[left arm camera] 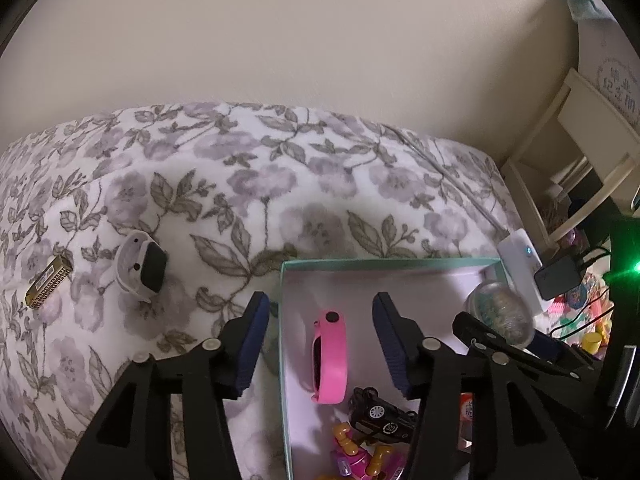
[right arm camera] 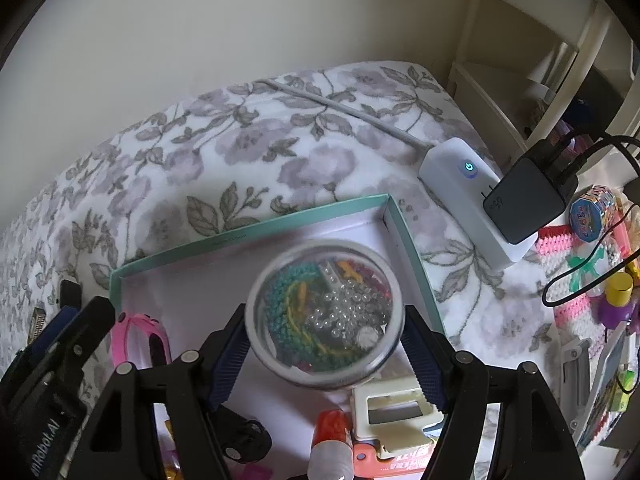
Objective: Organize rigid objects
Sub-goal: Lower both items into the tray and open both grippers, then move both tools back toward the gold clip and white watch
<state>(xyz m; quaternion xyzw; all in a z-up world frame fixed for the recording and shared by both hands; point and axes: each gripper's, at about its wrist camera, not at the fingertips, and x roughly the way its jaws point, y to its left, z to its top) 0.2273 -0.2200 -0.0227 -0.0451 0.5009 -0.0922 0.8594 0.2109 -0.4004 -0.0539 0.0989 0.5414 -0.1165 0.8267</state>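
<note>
Jaws grip round clear bead jar point(right arm camera: 324, 316).

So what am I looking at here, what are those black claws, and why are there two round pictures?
There is no robot: a person holds a two-finger gripper in each hand, and a wide-angle camera on each looks along its fingers. That gives two round pictures of one bed with a flowered blanket.

The left gripper hangs open over a teal box, with a pink wristband lying in the box below it, not gripped. The right gripper has a clear round jar of beads between its fingers; the pads look pressed to its sides.

Also in the box: a black toy car. Still on the blanket: a white and black watch and a small gold harmonica. Beside the box lies a white power strip.
</note>
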